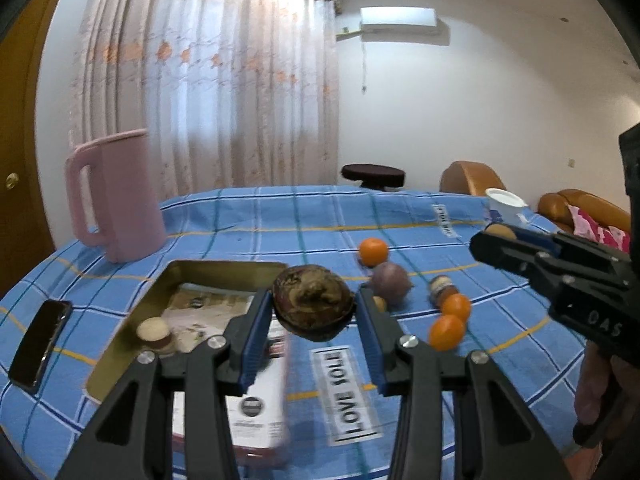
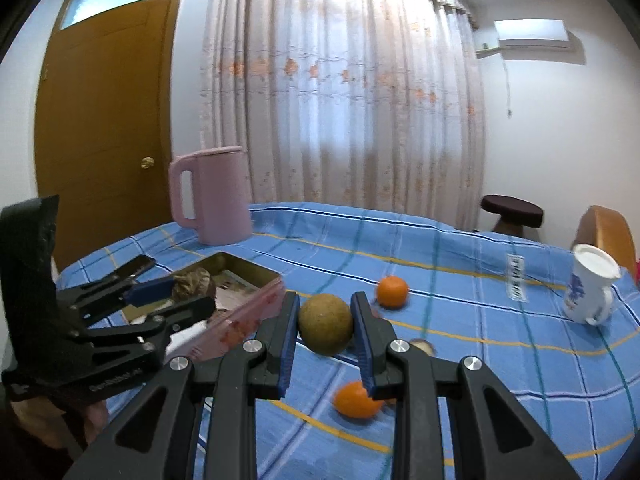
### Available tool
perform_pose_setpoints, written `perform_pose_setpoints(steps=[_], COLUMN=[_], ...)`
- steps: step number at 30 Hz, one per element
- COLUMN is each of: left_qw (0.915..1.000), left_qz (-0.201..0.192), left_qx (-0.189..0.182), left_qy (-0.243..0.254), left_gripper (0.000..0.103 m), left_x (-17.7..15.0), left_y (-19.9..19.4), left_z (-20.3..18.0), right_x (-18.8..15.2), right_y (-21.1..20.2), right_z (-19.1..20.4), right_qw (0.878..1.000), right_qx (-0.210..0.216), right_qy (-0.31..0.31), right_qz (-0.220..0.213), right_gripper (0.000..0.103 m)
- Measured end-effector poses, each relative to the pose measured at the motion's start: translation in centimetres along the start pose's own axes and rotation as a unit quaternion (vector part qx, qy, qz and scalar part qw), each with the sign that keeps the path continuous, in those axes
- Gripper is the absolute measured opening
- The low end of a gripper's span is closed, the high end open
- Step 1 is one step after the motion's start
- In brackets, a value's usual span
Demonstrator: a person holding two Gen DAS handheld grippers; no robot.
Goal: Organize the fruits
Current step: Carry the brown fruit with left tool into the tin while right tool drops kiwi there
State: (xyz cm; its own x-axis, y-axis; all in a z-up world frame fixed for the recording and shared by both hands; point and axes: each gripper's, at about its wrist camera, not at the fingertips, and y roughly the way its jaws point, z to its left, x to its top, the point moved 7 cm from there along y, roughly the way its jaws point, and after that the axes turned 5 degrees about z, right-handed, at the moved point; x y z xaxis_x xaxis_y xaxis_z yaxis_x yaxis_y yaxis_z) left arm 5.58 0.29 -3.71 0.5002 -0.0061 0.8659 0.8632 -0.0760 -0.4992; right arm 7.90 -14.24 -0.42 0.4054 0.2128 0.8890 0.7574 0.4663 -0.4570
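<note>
Left wrist view, sweeping from the left edge: a dark phone (image 1: 40, 346) lies flat on the blue checked tablecloth (image 1: 280, 220), and a pink jug (image 1: 114, 200) stands behind it. Next comes the open gold tin (image 1: 132, 320), printed paper lining its floor and a small pale round fruit (image 1: 154, 330) sitting inside it near the left wall. Over the tin's right edge, the left gripper (image 1: 314, 306) is clamped on a dark wrinkled fruit (image 1: 313, 303), blue pads pressing both sides, the fruit held up off the cloth. Further right, loose on the cloth, sit a purple fruit (image 1: 390, 282), an orange (image 1: 373, 251) behind it, and two more oranges (image 1: 450, 322) touching each other, with a small brown item just beside them, too blurred to name. At the far right, the right gripper (image 1: 502, 236) comes in sideways.

Right wrist view fills in that side: the right gripper (image 2: 325, 326) is squeezed onto a round greenish-brown fruit (image 2: 326, 324), lifted above the cloth to the right of the tin (image 2: 256, 276). A white mug (image 2: 590, 290) stands near the table's right edge.
</note>
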Motion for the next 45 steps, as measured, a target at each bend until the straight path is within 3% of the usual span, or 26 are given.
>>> perform_pose_setpoints(steps=[9,19,27,37,40,43,45], left_qw=[0.9977,0.9919,0.9893,0.9889,0.9884,0.9874,0.9879], left_qz=[0.026,0.060,0.083,0.091,0.091,0.089,0.084], left_qx=[0.050,0.095,0.101,0.106,0.113,0.121,0.118], left_qy=[-0.037,-0.058,-0.066,-0.050,-0.047,-0.052,-0.057], left_gripper=[0.044,0.044,0.044,0.046,0.050,0.063,0.072], left_x=[-0.1,-1.8,-3.1,-3.6,-3.6,-3.4,-3.2], left_y=[0.4,0.6,1.6,1.9,1.8,1.5,1.2], left_z=[6.2,11.1,12.4,12.3,12.2,12.5,12.6], right_x=[2.2,1.5,-1.1,-2.4,-2.7,-2.5,-2.2], right_y=[3.4,7.6,10.4,11.6,11.7,11.5,11.2], right_z=[5.0,10.7,13.9,14.3,14.7,14.5,14.0], right_qw=[0.998,0.991,0.983,0.978,0.977,0.978,0.980], right_qx=[0.055,0.102,0.120,0.126,0.127,0.124,0.123], right_qy=[-0.028,-0.063,-0.087,-0.093,-0.100,-0.096,-0.088], right_qz=[0.017,0.059,0.106,0.136,0.139,0.135,0.128], right_gripper=[0.028,0.028,0.028,0.028,0.032,0.036,0.045])
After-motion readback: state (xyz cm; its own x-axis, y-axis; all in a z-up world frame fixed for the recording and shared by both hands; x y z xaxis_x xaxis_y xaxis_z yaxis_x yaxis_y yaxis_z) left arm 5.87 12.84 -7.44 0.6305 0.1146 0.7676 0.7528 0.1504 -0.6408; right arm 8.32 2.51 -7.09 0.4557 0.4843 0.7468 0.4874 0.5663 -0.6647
